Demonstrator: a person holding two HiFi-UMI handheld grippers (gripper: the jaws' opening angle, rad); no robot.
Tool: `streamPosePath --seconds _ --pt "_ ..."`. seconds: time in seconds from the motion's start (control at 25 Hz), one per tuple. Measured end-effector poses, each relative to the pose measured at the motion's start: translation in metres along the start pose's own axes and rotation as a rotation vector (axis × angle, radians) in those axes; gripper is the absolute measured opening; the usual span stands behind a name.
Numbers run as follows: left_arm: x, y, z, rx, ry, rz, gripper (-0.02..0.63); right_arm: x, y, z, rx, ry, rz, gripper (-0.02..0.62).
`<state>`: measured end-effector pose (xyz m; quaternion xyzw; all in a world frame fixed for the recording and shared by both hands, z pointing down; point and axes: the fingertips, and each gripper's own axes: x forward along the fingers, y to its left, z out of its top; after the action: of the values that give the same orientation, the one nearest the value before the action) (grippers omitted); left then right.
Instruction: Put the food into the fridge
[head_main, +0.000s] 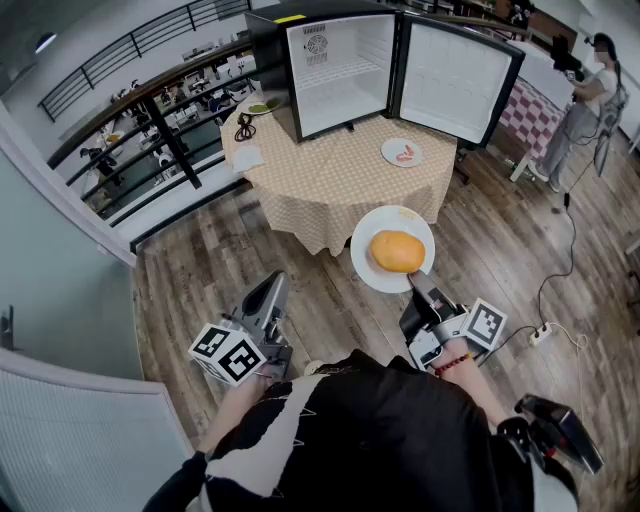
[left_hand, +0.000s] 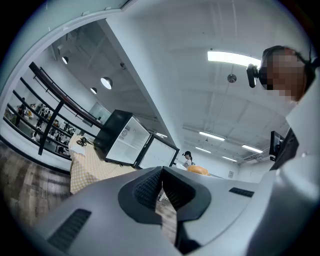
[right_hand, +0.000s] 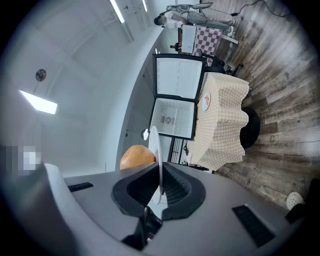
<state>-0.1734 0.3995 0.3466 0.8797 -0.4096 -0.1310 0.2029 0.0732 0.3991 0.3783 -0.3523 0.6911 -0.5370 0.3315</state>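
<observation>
My right gripper (head_main: 424, 285) is shut on the rim of a white plate (head_main: 372, 272) that carries an orange bun (head_main: 397, 251), held level over the wooden floor in front of the table. In the right gripper view the plate (right_hand: 155, 150) shows edge-on between the jaws (right_hand: 160, 186), with the bun (right_hand: 136, 156) beside it. The small fridge (head_main: 335, 70) stands on the table (head_main: 330, 175) with its door (head_main: 455, 80) swung wide and its white shelves bare. My left gripper (head_main: 266, 300) hangs low at the left, shut on nothing; its jaws (left_hand: 161, 186) meet in the left gripper view.
A second white plate (head_main: 402, 152) with red food lies on the checked tablecloth near the fridge door. Glasses (head_main: 245, 127), a napkin (head_main: 247, 158) and a dish (head_main: 264, 106) sit at the table's left. A railing (head_main: 140, 110) runs behind. A person (head_main: 580, 100) stands far right; cables (head_main: 555, 290) cross the floor.
</observation>
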Motion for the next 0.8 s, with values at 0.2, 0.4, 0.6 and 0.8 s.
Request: streamPosePath --seconds 0.2,0.4,0.6,0.8 --pt "0.002 -0.004 -0.004 0.005 0.009 -0.006 0.012 -0.001 -0.001 0.0 0.007 0.008 0.005 0.023" --pt "0.003 -0.004 -0.008 -0.003 0.014 -0.001 0.012 0.002 -0.002 -0.001 0.009 0.02 0.008 0.023" --pt "0.01 -0.001 -0.009 0.007 0.023 -0.018 0.012 0.01 0.002 -0.004 0.001 0.039 0.055 0.023" --pt "0.032 0.035 0.008 0.002 0.049 -0.06 0.012 0.064 0.003 -0.017 0.03 0.053 0.072 0.023"
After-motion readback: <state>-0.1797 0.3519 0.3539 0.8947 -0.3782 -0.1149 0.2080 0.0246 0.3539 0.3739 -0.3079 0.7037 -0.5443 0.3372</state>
